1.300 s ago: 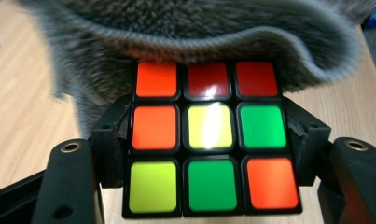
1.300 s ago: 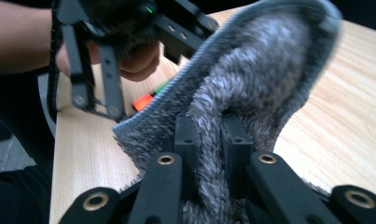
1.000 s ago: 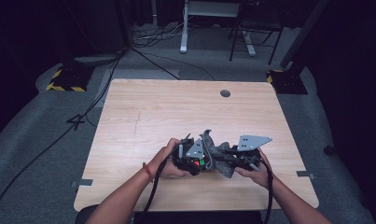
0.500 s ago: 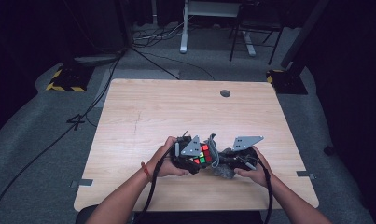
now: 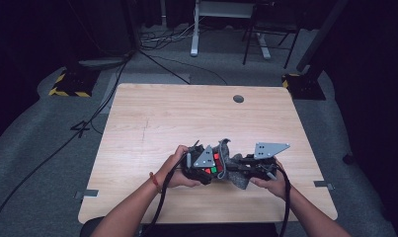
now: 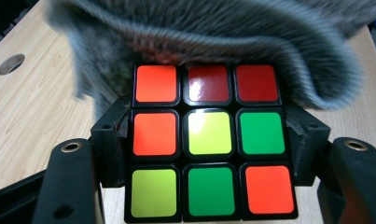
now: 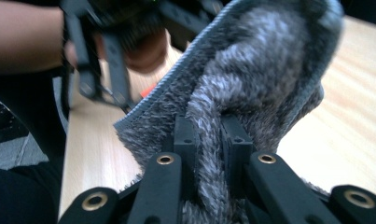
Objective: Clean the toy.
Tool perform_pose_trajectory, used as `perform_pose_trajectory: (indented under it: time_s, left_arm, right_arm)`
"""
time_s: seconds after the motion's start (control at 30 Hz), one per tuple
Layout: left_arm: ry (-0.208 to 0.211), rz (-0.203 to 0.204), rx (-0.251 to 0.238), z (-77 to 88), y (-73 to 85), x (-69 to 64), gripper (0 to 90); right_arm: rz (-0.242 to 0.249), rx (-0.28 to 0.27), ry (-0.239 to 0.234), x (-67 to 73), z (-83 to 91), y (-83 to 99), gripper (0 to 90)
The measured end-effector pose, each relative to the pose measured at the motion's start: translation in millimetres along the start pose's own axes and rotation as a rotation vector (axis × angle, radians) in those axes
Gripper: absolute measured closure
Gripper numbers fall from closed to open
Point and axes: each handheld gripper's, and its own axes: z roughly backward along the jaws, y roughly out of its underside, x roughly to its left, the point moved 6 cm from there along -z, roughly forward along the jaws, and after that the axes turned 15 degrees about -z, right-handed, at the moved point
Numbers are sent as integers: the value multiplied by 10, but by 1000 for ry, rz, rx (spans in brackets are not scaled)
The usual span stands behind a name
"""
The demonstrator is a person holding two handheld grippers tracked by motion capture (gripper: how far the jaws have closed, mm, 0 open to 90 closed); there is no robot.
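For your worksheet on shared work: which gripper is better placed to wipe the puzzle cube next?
Right: the right gripper pinches the grey fuzzy cloth beside the puzzle cube, which the left gripper clamps.

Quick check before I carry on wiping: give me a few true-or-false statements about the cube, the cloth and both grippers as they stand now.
1. The left gripper is shut on the puzzle cube. True.
2. The right gripper is open with nothing in it. False: it pinches the grey cloth.
3. The cloth drapes over the cube's far edge. True.
4. The cube's centre tile facing the left gripper's camera is red. False: it is yellow.
5. The cube lies loose on the table. False: it is gripped.
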Motion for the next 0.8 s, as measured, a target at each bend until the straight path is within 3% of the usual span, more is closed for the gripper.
perform_pose_trajectory:
  time_s: [0.17,0.27,0.37,0.53,0.67,0.8]
  left_arm:
    - [6,-1,25,-44,9,-25,332]
    - [22,-16,42,-102,7,-65,333]
    - [25,-20,50,-110,18,-63,334]
    - [23,-5,-1,-26,-8,-32,334]
    - [24,-1,-31,27,-43,-26,334]
    - [22,11,-76,90,-83,-9,334]
  right_arm:
    - [30,-9,-3,91,-25,-72,805]
    - [41,-15,-38,152,-42,-83,805]
    - [73,18,7,165,-65,-71,806]
    - [16,21,59,-48,24,-15,807]
    - [14,79,115,-198,24,109,807]
    - [-47,128,115,-335,-4,252,806]
